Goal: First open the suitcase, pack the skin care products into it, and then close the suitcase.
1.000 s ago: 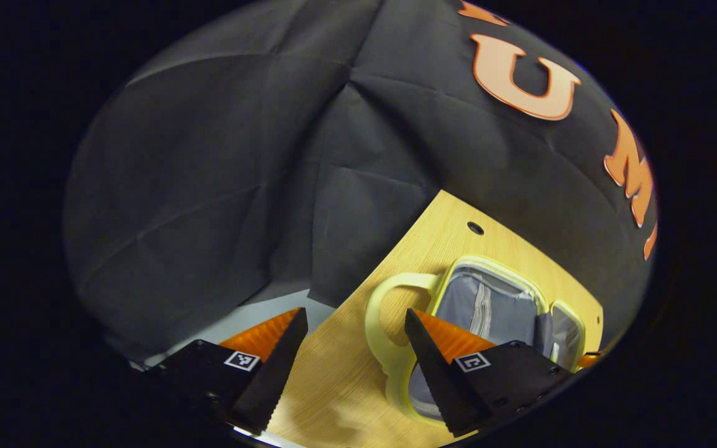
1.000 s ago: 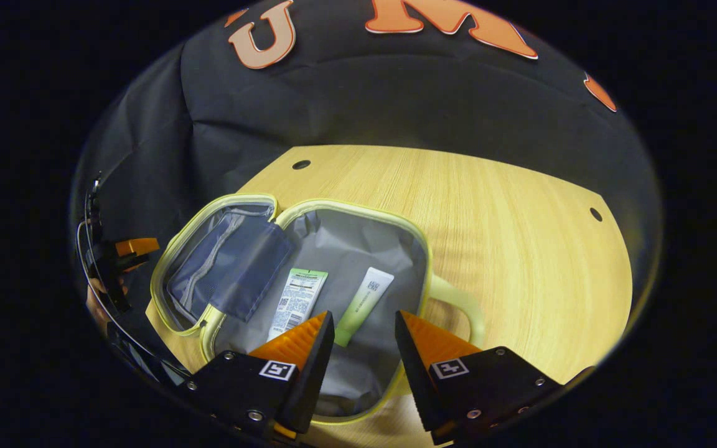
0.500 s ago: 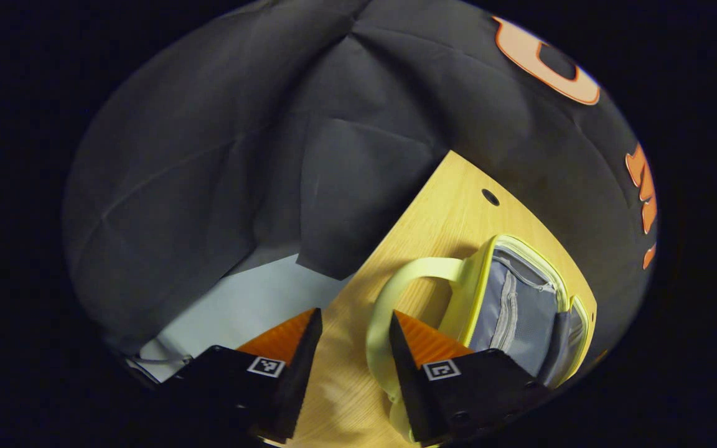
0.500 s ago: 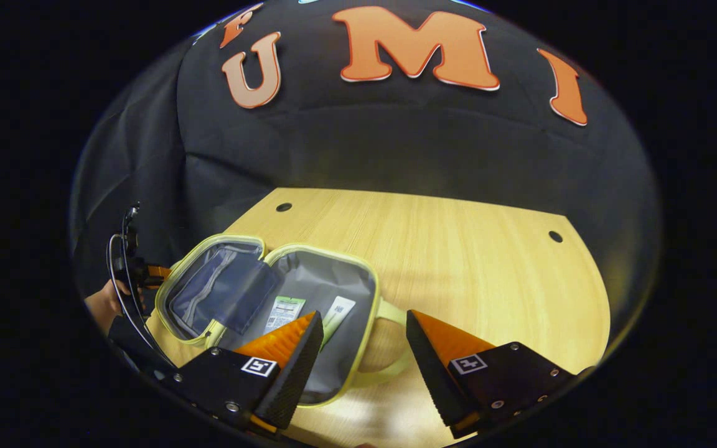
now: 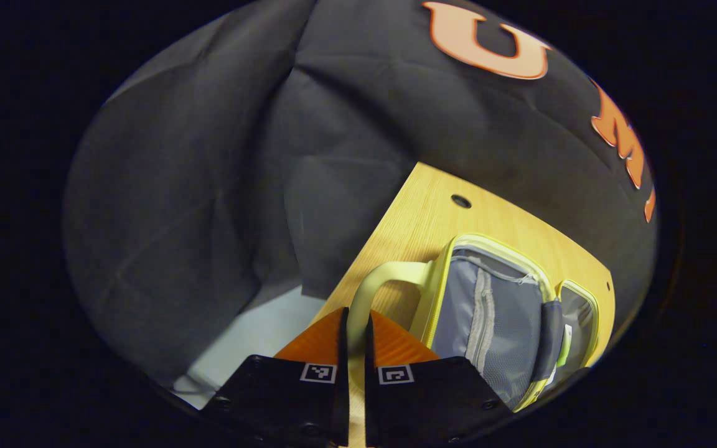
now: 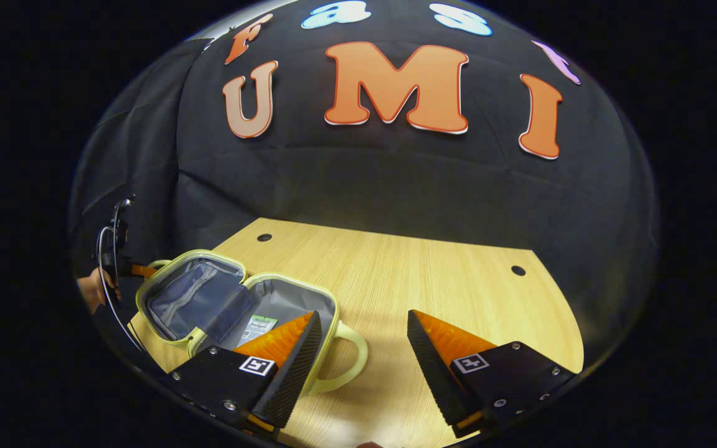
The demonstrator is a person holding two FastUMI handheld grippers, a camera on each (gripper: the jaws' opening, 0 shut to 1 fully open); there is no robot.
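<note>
A small yellow-green suitcase [image 6: 234, 305] lies opened flat at the near left corner of a wooden table [image 6: 433, 292], its two grey-lined halves side by side and at least one skin care tube [image 6: 257, 326] resting in the right-hand half. In the left gripper view, the left gripper [image 5: 353, 339] is clamped on the looped handle [image 5: 368, 292] of the lid half [image 5: 489, 311], both fingers pressing the thin strap between them. The right gripper [image 6: 361, 348] hangs above the table just beside the case's other handle [image 6: 349, 361], its fingers spread wide and grasping nothing. The closing step appears to be at hand, and the risk lies in the swing: the handle is a narrow, smooth loop that could slip out of the pinch mid-fold, and with nothing bracing the loaded half, the whole case could drag toward the table edge or tip the tube out. A loose inner flap [image 6: 224, 311] could also catch in the rim. The left gripper view alone makes the pinch on the handle plain; the right gripper view gives the table's breadth, the packed tube's label side, and a hand [image 6: 92, 291] at far left holding the other tool.
</note>
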